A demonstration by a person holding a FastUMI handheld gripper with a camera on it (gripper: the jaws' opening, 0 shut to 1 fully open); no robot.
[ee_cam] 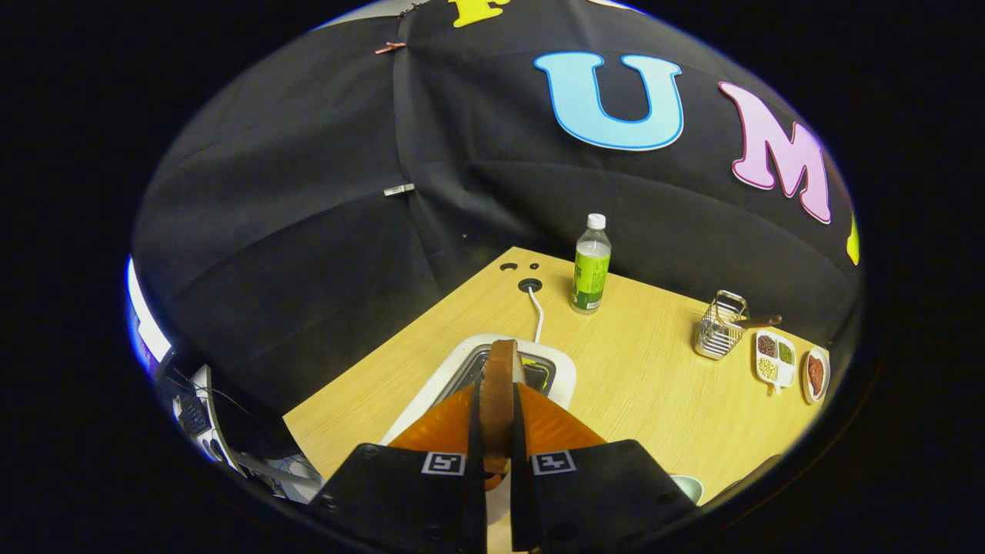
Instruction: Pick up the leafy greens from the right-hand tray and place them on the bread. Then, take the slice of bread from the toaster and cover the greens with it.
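One slice of brown toasted bread (499, 385) stands clamped between the orange tongs (496, 431), just above the white toaster (558, 377) on the pale wooden bench (654, 369). Judging by that, only covering the greens remains.

hand-held gripper (497, 385) fingers pinched nearly together, pointing forward.

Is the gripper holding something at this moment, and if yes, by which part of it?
Yes. The gripper is shut on the slice of bread, held on edge above the toaster. Both fingers press on its flat faces, at its lower part.
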